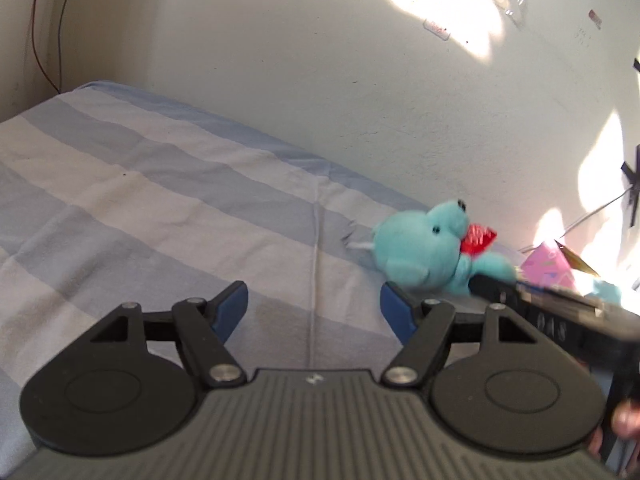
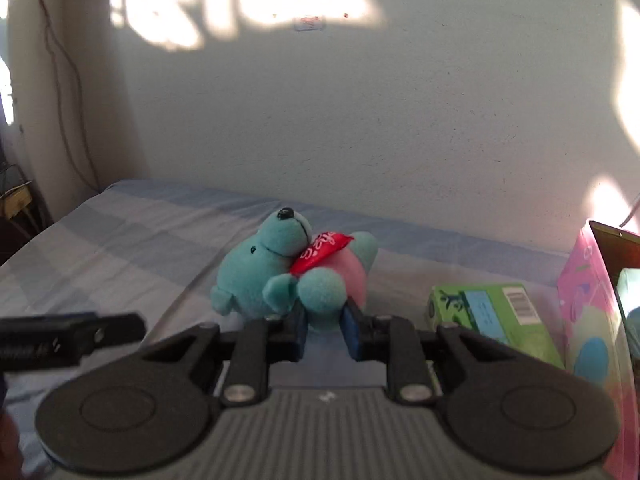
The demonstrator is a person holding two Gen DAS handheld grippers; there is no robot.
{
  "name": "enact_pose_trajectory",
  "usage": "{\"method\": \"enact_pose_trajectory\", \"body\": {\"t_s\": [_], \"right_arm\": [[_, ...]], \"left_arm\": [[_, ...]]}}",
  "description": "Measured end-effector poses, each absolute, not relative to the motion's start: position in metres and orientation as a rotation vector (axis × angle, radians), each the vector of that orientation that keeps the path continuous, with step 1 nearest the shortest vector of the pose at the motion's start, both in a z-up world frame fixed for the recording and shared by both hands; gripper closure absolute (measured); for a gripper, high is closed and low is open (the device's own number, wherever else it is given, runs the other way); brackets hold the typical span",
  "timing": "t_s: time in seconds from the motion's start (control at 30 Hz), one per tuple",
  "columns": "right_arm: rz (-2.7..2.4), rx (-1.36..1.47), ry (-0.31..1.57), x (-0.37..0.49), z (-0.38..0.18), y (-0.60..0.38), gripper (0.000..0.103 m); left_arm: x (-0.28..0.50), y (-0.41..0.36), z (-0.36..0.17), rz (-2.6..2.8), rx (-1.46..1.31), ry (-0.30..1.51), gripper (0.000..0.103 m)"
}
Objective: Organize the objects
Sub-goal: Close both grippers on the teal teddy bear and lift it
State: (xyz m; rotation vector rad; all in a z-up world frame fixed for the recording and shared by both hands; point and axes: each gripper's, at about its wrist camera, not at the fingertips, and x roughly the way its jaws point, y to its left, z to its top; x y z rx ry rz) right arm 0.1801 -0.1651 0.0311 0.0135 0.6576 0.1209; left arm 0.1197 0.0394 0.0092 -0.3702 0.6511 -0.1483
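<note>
A teal plush bear [image 2: 276, 268] with a pink belly and a red ribbon lies on its back on the striped bed sheet [image 2: 132, 236]. My right gripper [image 2: 323, 330] is shut on the bear's foot, with the blue pads pressing it from both sides. In the left wrist view the bear [image 1: 420, 246] lies to the right, and the right gripper's black body [image 1: 560, 316] reaches it from the right. My left gripper [image 1: 314, 310] is open and empty above the sheet [image 1: 160, 208], left of the bear.
A green box [image 2: 496, 316] lies on the bed to the bear's right. A pink box [image 2: 592, 320] stands at the far right, also seen in the left wrist view [image 1: 548, 268]. The white wall [image 2: 360, 120] runs along the bed's far edge.
</note>
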Motion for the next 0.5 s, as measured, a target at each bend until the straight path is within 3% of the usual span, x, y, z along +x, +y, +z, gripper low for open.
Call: {"method": "enact_pose_trajectory", "body": {"t_s": [0.1, 0.37, 0.5], "right_arm": [[0.15, -0.013, 0.641, 0.112, 0.029, -0.166, 0.084], [0.038, -0.014, 0.596, -0.036, 0.022, -0.204, 0.084], [-0.02, 0.024, 0.604, -0.069, 0.027, -0.217, 0.082]], "left_arm": [[0.117, 0.036, 0.01, -0.427, -0.478, 0.655, 0.011], [0.075, -0.029, 0.02, -0.797, -0.252, 0.657, 0.011], [0.052, -0.048, 0.017, -0.873, -0.207, 0.683, 0.011]]}}
